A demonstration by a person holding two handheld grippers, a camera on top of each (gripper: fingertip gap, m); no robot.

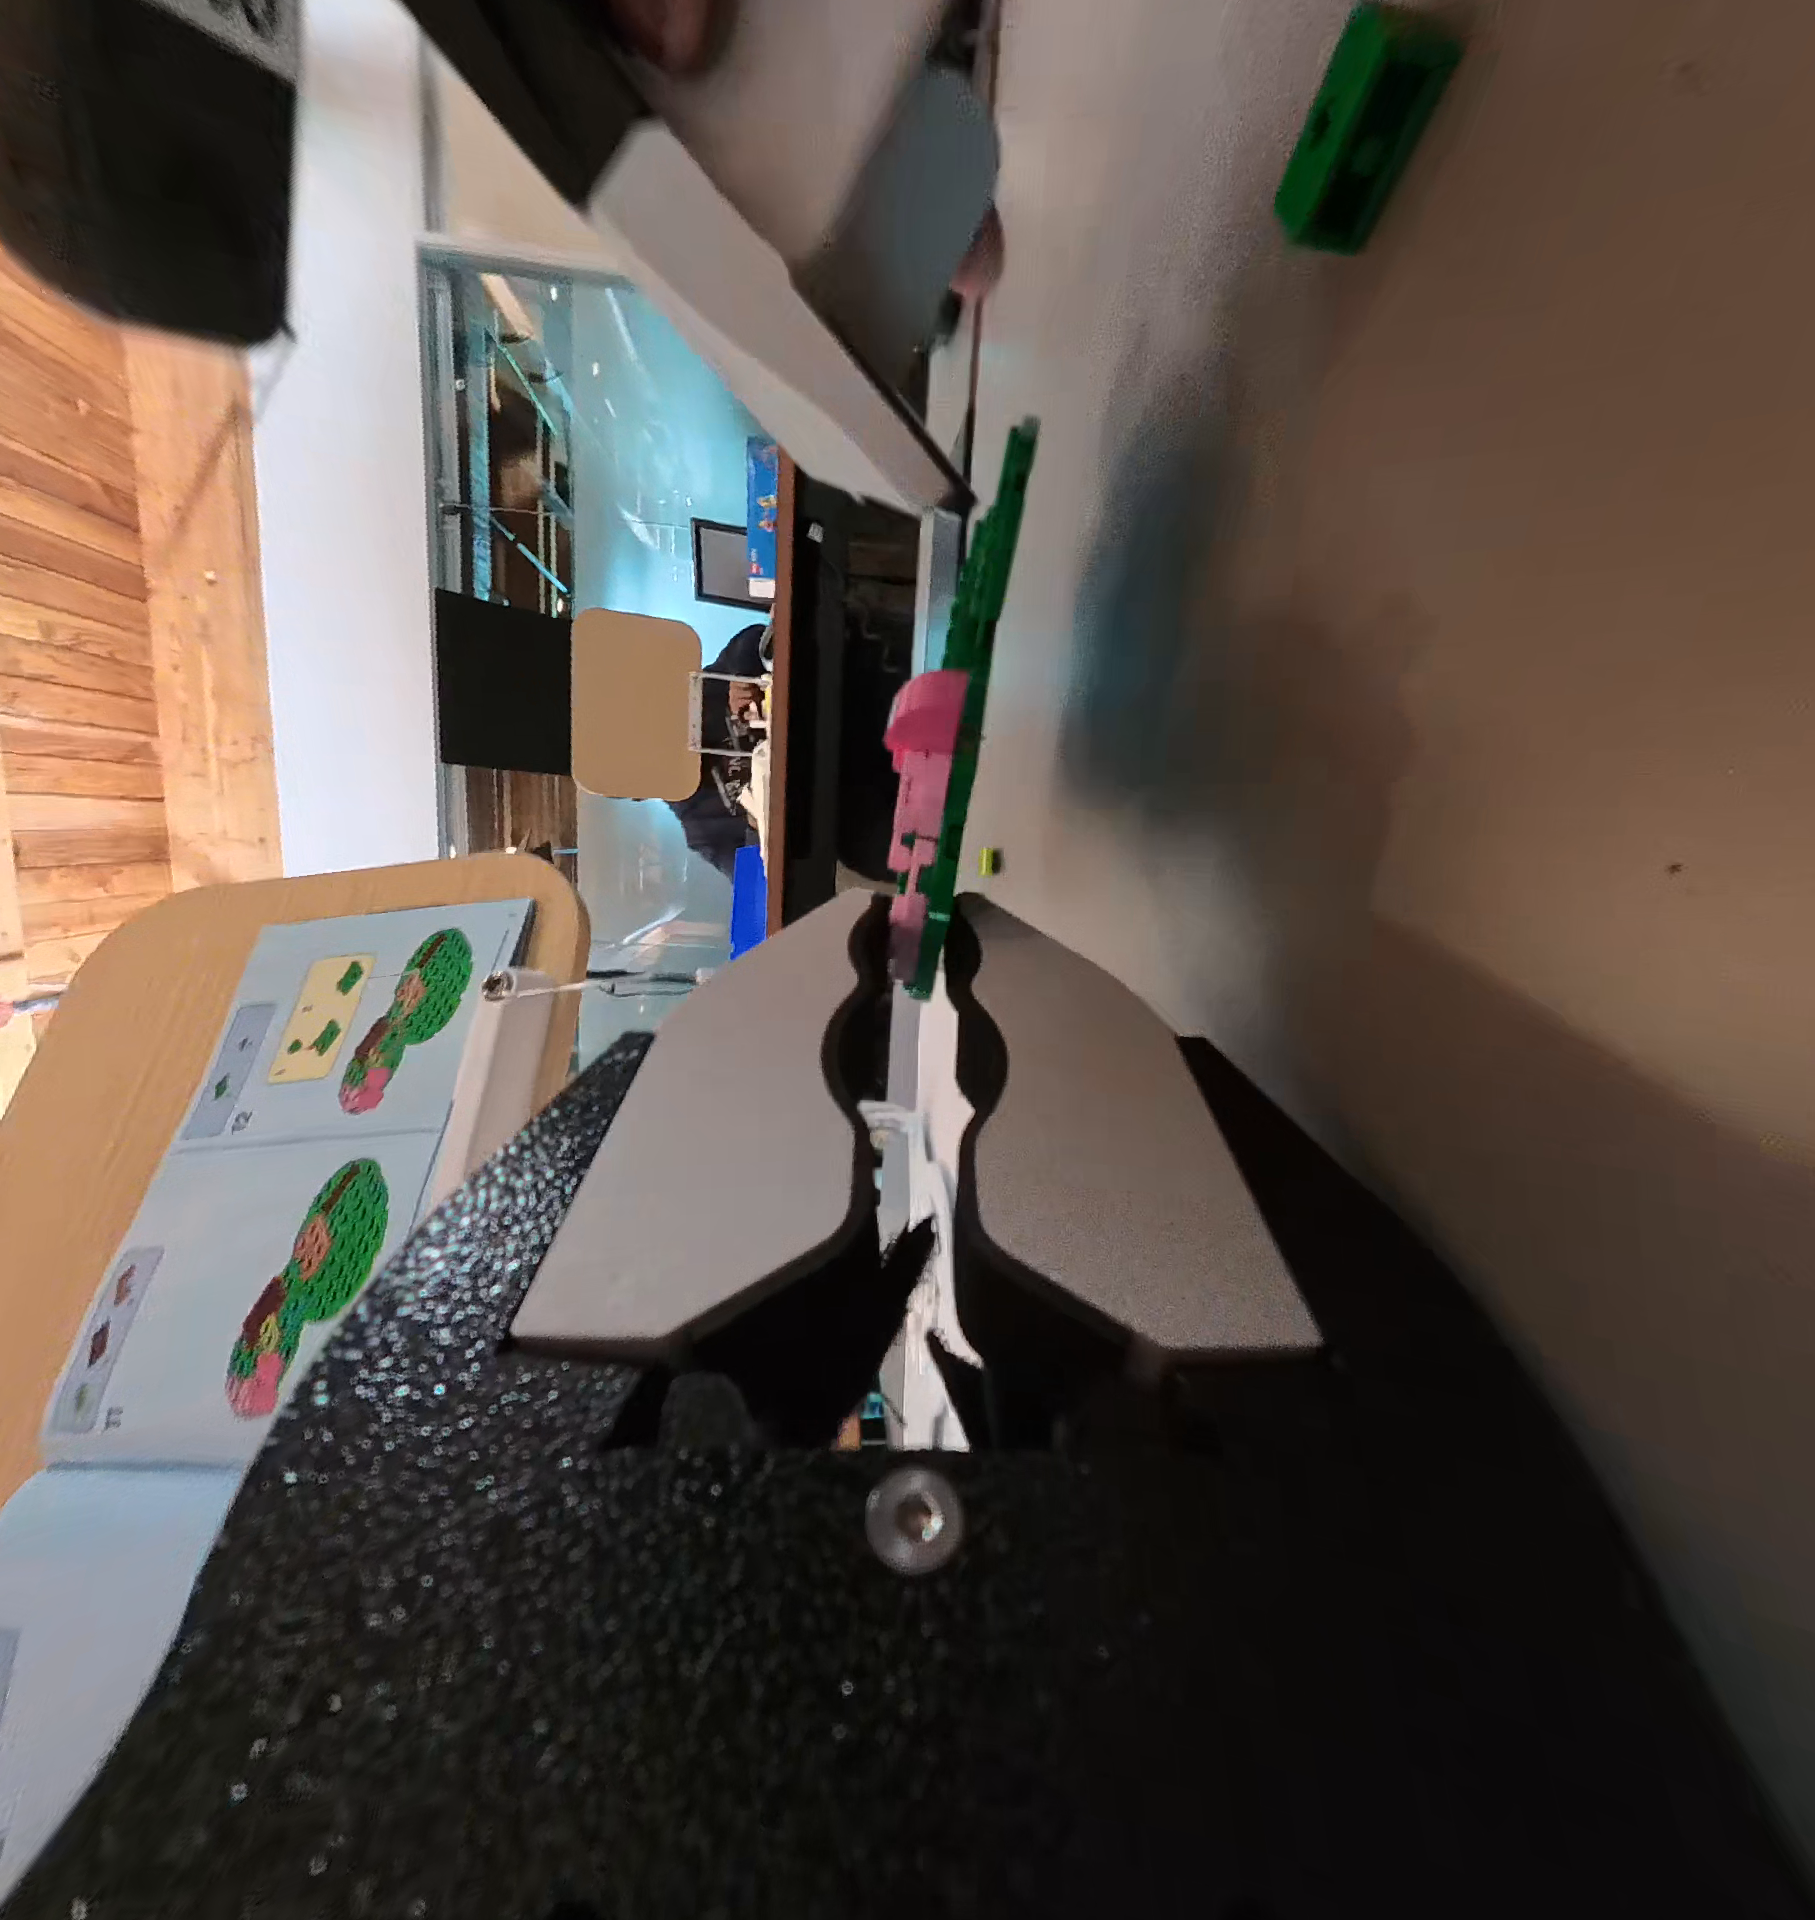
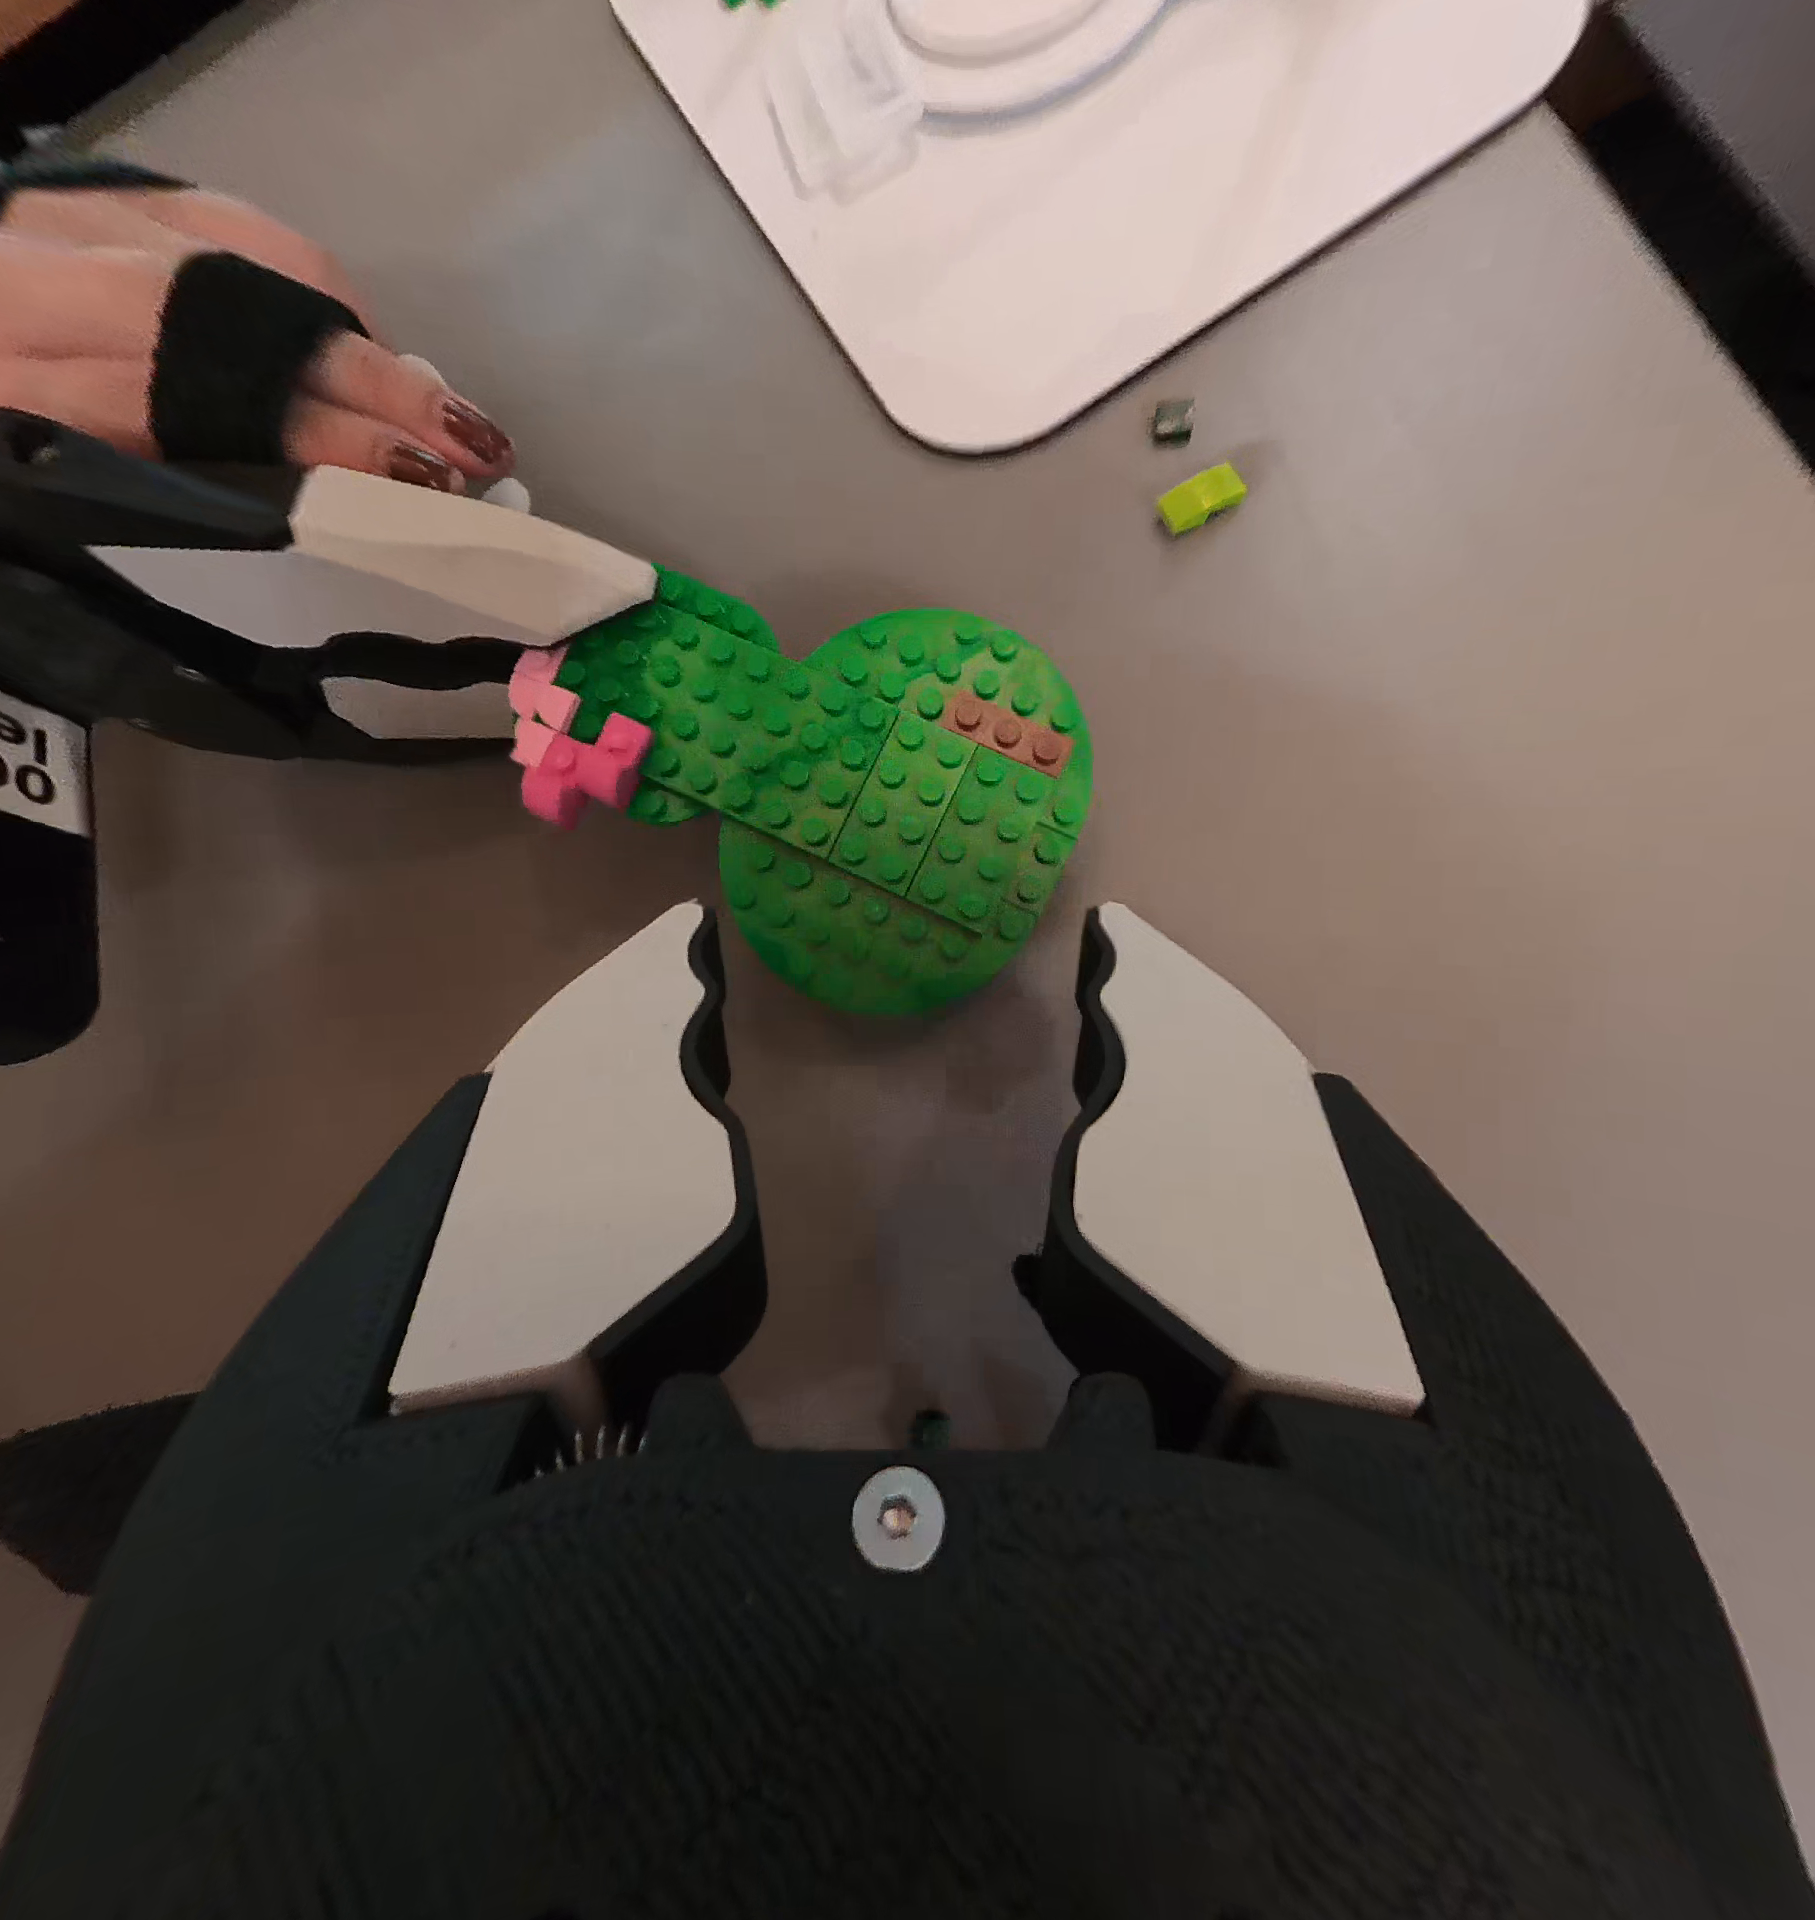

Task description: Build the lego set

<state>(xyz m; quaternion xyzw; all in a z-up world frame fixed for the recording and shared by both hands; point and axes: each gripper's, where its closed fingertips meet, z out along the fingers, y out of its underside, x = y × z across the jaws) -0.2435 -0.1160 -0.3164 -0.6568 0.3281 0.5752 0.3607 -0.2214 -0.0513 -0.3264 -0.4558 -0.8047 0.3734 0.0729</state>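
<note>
Bare desk (image 2: 1505, 935) lies right of the green build (image 2: 882, 810). The left gripper (image 2: 570, 665) blocks the build's left end, with a hand (image 2: 155, 332) behind it. Beyond the build stand a white tray (image 2: 1038, 260) and two small bricks (image 2: 1201, 497), near each other.

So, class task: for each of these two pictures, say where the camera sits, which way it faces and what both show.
Left wrist view: on the left gripper, rolled sideways, looking along the tabletop edge-on at the green studded lego base it grips; its own fingers show.
Right wrist view: on the right gripper, looking down at the base; its open fingers show, plus the left gripper and hand.
Shared: base, pink bricks, lime brick.
</note>
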